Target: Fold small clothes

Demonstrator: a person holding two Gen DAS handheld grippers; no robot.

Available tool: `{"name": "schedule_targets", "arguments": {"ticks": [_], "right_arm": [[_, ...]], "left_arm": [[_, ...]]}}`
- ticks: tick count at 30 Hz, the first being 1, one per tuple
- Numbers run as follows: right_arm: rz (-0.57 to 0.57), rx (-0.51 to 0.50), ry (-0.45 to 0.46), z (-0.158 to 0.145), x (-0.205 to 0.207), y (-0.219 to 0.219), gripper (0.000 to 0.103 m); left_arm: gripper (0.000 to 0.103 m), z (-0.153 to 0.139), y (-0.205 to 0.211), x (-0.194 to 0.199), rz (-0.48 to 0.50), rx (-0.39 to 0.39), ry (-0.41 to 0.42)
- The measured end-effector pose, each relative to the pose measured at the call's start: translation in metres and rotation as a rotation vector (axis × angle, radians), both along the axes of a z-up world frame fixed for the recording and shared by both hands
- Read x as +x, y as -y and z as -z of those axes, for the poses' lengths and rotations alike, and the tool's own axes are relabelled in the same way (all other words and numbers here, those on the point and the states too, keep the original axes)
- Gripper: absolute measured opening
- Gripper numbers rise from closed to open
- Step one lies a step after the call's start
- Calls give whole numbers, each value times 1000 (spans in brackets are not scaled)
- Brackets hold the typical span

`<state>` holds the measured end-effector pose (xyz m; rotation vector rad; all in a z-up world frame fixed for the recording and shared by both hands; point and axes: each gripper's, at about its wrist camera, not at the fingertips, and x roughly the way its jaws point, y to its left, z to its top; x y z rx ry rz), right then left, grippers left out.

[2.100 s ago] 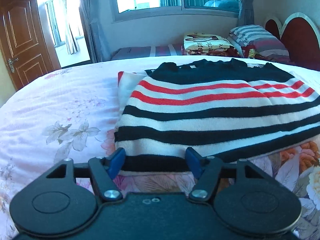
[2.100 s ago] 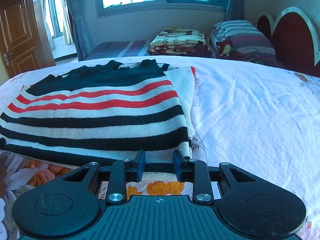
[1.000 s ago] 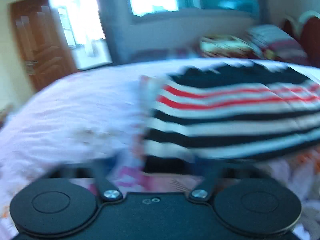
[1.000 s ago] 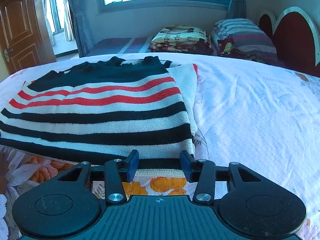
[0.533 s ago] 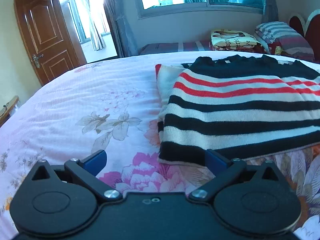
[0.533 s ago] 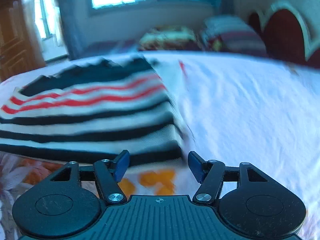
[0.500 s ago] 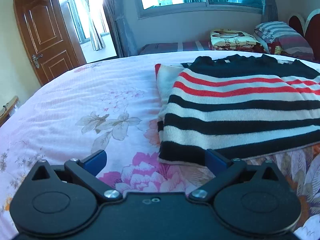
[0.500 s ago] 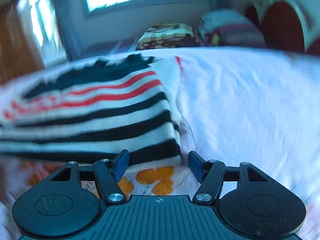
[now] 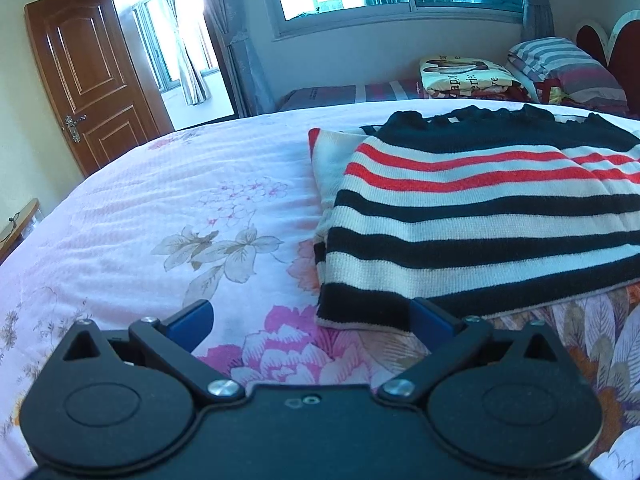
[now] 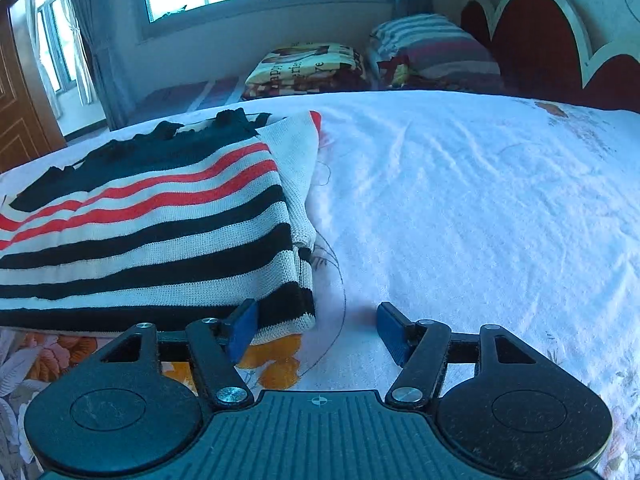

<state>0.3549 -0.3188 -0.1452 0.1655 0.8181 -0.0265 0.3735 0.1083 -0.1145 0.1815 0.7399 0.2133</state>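
Garment: a striped knit sweater (image 9: 480,216), black, cream and red bands, lying flat on the bed (image 9: 160,208) with its black collar end toward the far edge and its hem toward the near edge. Both sides look already turned in, since a cream panel peeks out along each long side.

Left gripper (image 9: 310,316): spread wide, nothing held. It hovers low at the hem's left corner; the right-hand blue pad (image 9: 430,320) sits just at the black hem band, though I cannot tell whether it touches, and the other pad is out over the flowered cover.

Right gripper (image 10: 316,326): also parted and empty, at the hem's right corner. Its left blue pad (image 10: 242,326) is right against the hem; the other is over bare sheet.

Feel of the cloth: a soft, fairly thick knit, I would judge; light, limp, and likely to sag or stretch between two hold points. The ribbed weave should give the pads decent bite, not slip.

Where to grip: the two near hem corners look best, pinching through all layers so the tucked sides do not spill open.

Step, as I read it: side folds done, the lengthwise fold of hem toward collar not yet made.

Risk: catching only the top layer, or snagging the bed cover beneath along with the hem.

Background: pillows (image 10: 432,48) and a folded blanket (image 10: 308,66) by the headboard, well apart from the work.
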Motion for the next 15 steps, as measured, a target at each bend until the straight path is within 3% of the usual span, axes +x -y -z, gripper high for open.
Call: {"name": "schedule_targets", "arguments": {"ticks": [5,8,10,13,14,15], "right_arm": [[-10,0,-12,-7,4,1,64],[9,19,62,-20,-9,4,64],[5,41,101,-26,-17,5,64],[-35,58,150,-36,-20,-1,21],[-45,68,154,-39,-19,-4,21],[-55,81,165,-41,-18,-8,21]], "left_arm": [[102,-4,-3,0,0,-22,-26],[102,-20,-6,-14,-2,-61,-5],[101,-32,-13,-28,22,-215,36],[94,-32,-24,-39,32,-533,52],[76,-27,-28,-39,16,-639,50],[52,-18,-32,-37,-7,-730,39]]}}
